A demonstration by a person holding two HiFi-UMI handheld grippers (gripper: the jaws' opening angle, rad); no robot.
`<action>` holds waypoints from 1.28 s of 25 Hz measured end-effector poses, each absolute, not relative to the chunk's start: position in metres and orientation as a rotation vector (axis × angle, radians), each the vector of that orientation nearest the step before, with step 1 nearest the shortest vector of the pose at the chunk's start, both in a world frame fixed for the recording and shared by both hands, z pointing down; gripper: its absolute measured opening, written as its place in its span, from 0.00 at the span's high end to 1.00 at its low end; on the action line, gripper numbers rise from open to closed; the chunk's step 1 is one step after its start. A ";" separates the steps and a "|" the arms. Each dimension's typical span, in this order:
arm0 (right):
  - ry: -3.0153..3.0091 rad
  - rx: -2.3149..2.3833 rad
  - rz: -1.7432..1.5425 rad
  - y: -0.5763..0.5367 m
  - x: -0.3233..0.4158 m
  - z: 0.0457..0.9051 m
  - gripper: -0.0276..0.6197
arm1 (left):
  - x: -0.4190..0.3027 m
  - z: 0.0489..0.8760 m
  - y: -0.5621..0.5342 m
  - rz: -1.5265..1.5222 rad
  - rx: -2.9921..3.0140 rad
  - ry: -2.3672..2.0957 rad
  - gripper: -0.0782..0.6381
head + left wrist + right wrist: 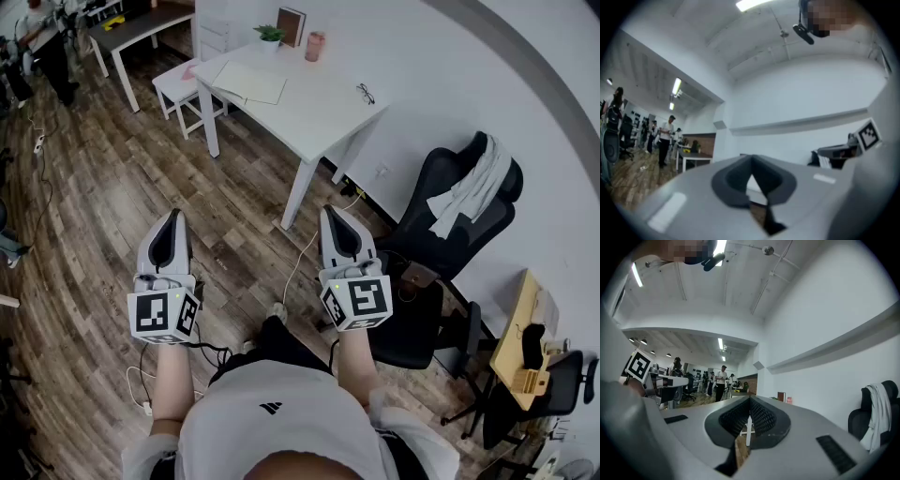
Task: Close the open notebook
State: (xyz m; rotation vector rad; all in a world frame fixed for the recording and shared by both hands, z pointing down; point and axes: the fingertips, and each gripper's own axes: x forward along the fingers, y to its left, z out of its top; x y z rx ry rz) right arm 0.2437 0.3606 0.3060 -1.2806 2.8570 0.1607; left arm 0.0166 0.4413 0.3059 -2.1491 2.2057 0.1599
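Note:
The open notebook lies flat with pale pages on the white table at the far side of the room. Both grippers hang over the wooden floor, well short of that table and pointing toward it. My left gripper is shut with nothing between its jaws, and its dark pads meet at the tip in the left gripper view. My right gripper is shut and empty as well, with its ribbed pads pressed together in the right gripper view.
On the table stand a small plant, a brown book and a pink cup, with glasses near its right edge. A black office chair with a grey cloth is right of me. A white stool stands left of the table.

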 end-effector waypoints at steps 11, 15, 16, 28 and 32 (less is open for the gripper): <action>2.867 -1.277 0.156 0.334 0.241 0.309 0.96 | 0.017 0.308 0.417 0.162 -2.150 2.209 0.88; 2.866 -1.266 0.158 0.318 0.238 0.309 0.96 | 0.014 0.309 0.402 0.165 -2.144 2.216 0.88; 2.861 -1.260 0.158 0.313 0.237 0.309 0.96 | 0.014 0.308 0.397 0.166 -2.141 2.216 0.88; 2.843 -1.202 0.164 0.224 0.228 0.299 0.96 | 0.007 0.298 0.312 0.189 -2.080 2.206 0.88; 2.843 -1.185 0.148 0.199 0.229 0.299 0.96 | 0.008 0.294 0.292 0.205 -2.059 2.214 0.88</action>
